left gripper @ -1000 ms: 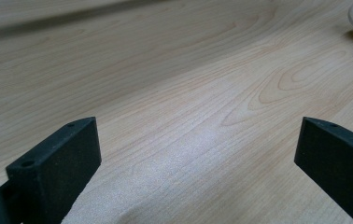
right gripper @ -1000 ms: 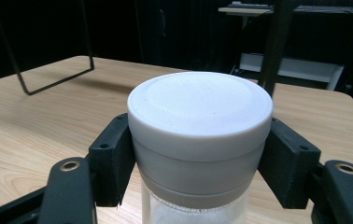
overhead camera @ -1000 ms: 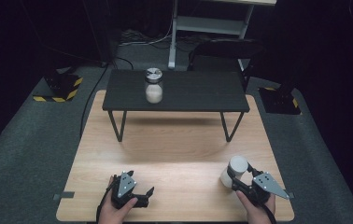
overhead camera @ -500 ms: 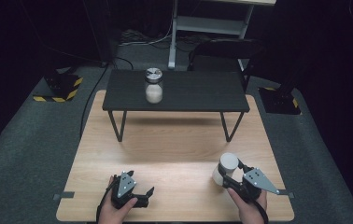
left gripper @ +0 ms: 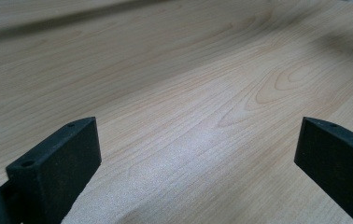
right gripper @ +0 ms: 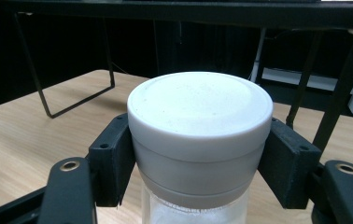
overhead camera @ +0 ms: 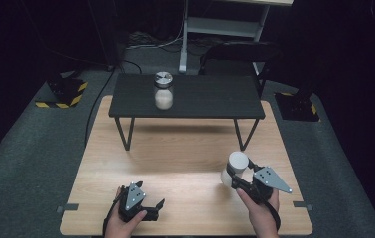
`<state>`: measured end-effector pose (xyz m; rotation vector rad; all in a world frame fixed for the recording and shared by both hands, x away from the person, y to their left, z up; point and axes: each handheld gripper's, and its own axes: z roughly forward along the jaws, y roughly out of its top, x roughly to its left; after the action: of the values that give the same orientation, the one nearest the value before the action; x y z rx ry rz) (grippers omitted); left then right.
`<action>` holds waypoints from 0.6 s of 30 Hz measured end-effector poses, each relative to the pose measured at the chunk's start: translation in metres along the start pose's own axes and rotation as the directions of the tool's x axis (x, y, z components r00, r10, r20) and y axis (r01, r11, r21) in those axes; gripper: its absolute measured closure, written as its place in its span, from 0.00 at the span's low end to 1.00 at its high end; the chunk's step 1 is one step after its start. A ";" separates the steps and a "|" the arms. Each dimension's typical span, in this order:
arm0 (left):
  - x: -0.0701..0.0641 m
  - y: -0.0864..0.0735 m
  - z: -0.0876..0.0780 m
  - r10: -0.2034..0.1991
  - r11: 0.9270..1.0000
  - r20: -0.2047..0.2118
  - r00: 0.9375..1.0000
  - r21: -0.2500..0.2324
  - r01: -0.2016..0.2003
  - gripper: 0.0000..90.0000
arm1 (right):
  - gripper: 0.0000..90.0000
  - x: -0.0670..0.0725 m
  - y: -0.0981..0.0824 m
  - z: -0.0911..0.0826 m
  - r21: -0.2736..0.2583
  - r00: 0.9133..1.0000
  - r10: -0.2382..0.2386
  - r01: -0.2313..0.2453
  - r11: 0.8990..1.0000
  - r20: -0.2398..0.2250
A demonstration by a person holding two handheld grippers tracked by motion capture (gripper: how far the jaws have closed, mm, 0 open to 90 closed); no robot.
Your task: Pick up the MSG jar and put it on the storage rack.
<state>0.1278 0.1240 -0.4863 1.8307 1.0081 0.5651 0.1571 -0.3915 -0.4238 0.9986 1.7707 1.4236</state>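
Pale wood tabletop (overhead camera: 175,163) under a dark room, low black bench (overhead camera: 190,96) at its far end. Near the bench's right leg, lifted clear of the wood: white-capped jar (overhead camera: 235,167), clamped at the cap by right gripper (overhead camera: 239,174), jaws pressed against both sides. Likely glass below, part filled with white powder, so fairly light yet breakable; smooth cap could slip, so better gripped low on the cap rim. Left gripper (overhead camera: 148,210) resting on the wood, jaws spread wide, holding nothing. Second jar (overhead camera: 163,91) atop the bench.

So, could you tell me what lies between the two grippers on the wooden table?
Nothing: in the high view, bare wooden table separates the left gripper from the right gripper.
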 end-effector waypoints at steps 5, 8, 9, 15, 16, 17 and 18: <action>0.000 0.001 0.000 -0.001 1.000 -0.001 1.000 0.005 0.001 0.01 | 0.38 0.000 0.010 0.008 -0.004 1.000 0.000 0.000 1.000 0.001; 0.000 0.001 0.000 -0.001 1.000 -0.001 1.000 0.005 0.001 0.01 | 0.38 -0.001 0.015 0.012 -0.003 1.000 0.004 -0.004 1.000 0.003; 0.000 0.001 0.000 -0.003 1.000 -0.001 1.000 0.004 0.003 0.01 | 0.38 -0.001 0.017 0.013 -0.005 1.000 0.004 -0.004 1.000 0.003; 0.001 0.001 0.000 -0.007 1.000 -0.002 1.000 0.004 0.007 0.01 | 0.38 -0.002 0.030 0.022 -0.015 1.000 0.008 -0.008 1.000 0.000; 0.001 0.000 0.000 -0.011 1.000 0.000 1.000 0.003 0.011 0.01 | 0.38 -0.002 0.032 0.023 -0.018 1.000 0.009 -0.009 1.000 0.000; 0.001 0.000 0.000 -0.011 1.000 0.000 1.000 0.003 0.011 0.01 | 0.38 -0.001 0.036 0.025 -0.020 1.000 0.009 -0.009 1.000 0.000; 0.001 0.000 0.000 -0.009 1.000 0.001 1.000 0.002 0.009 0.01 | 0.38 -0.001 0.038 0.027 -0.021 1.000 0.008 -0.008 1.000 -0.002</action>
<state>0.1285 0.1250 -0.4860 1.8271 1.0164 0.5575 0.1867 -0.3749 -0.3915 0.9949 1.7514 1.4459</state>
